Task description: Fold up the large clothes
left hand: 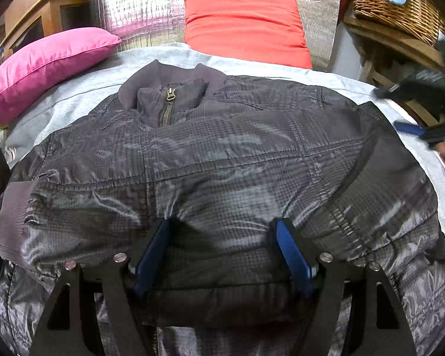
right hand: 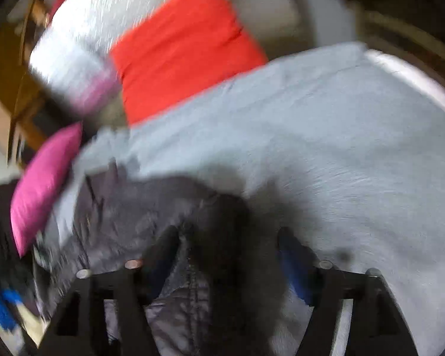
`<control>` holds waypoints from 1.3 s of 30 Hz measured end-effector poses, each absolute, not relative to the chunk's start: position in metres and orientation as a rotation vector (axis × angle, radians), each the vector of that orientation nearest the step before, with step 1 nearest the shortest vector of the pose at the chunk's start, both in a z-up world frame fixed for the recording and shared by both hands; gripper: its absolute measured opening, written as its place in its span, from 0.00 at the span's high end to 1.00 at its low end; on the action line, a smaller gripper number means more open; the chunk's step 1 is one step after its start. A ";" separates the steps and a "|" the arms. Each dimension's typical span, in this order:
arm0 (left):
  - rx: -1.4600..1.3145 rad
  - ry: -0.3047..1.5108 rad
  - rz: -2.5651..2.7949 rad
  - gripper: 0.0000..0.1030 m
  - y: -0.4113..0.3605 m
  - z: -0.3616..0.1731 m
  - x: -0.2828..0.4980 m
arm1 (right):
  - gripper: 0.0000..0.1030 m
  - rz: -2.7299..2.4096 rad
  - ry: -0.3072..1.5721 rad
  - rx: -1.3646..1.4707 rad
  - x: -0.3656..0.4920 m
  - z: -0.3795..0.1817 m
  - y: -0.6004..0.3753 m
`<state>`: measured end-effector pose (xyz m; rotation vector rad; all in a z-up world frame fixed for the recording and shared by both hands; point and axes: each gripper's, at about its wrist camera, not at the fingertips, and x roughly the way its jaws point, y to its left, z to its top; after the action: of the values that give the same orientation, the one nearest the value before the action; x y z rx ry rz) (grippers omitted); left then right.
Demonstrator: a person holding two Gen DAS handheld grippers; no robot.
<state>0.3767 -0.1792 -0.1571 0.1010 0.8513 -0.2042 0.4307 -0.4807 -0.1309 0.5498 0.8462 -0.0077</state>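
Observation:
A dark grey checked jacket lies front up on a grey sheet, zipper and collar toward the far side, both sleeves folded across the body. My left gripper is open, its blue fingers spread over the jacket's near fold, resting on it. The right wrist view is motion blurred. My right gripper is open above the jacket's edge, with dark fabric between its fingers but not clamped. It also shows at the right edge of the left wrist view.
A pink cushion lies at the far left and a red cushion at the far middle against a silver backing. A wicker basket sits on a wooden shelf at the right. A wooden cabinet stands at the far left.

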 end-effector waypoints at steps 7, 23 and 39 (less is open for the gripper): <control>0.105 0.853 -0.200 0.23 -0.181 -0.160 0.379 | 0.27 0.254 0.813 0.715 0.348 -0.109 -0.435; -0.355 0.671 0.087 0.16 0.164 -0.071 0.281 | 0.21 0.318 0.832 0.470 0.249 -0.132 -0.327; -0.267 0.748 0.327 0.16 0.418 -0.117 0.331 | 0.21 0.282 0.856 0.279 0.216 -0.159 -0.302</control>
<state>0.3306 0.4183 -0.1175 -0.2670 0.7484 0.3270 0.2162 -0.3020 -0.1594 0.2790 0.8555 0.2822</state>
